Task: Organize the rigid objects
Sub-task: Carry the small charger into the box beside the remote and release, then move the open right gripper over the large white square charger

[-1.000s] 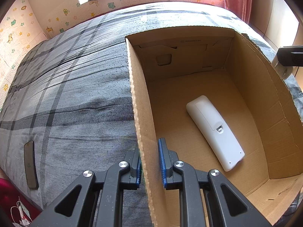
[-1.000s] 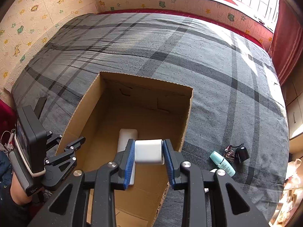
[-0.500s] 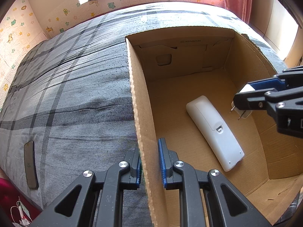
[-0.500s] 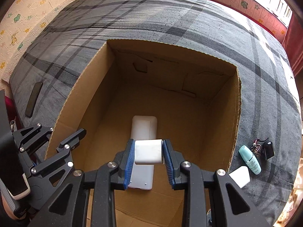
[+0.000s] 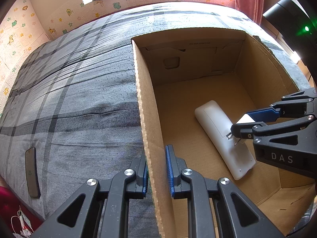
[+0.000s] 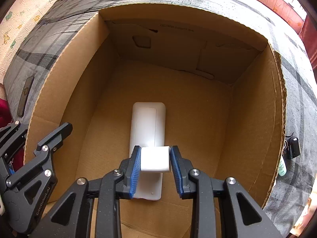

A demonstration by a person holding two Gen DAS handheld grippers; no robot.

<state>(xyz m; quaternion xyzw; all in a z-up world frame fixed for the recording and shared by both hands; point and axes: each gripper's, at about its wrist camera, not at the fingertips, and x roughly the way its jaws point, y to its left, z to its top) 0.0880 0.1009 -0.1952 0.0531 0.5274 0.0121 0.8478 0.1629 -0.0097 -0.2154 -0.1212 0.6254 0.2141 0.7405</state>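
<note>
An open cardboard box (image 5: 150, 119) (image 6: 257, 107) stands on a grey plaid bed. A white remote (image 5: 221, 134) (image 6: 148, 123) lies face down on the box floor. My right gripper (image 6: 155, 161) (image 5: 240, 126) is shut on a white plug adapter (image 6: 155, 159) (image 5: 242, 120) and holds it inside the box, just above the remote's near end; its prongs point down. My left gripper (image 5: 156, 170) is shut on the box's left wall, one finger on each side.
A flat dark phone-like object (image 5: 31, 174) (image 6: 24, 95) lies on the bed left of the box. A teal bottle (image 6: 282, 166) and black key fob (image 6: 293, 147) lie right of the box. Patterned walls and a window bound the bed.
My right gripper has carried the adapter over the box's rim and down inside, closer to the remote. My left gripper has stayed on the wall.
</note>
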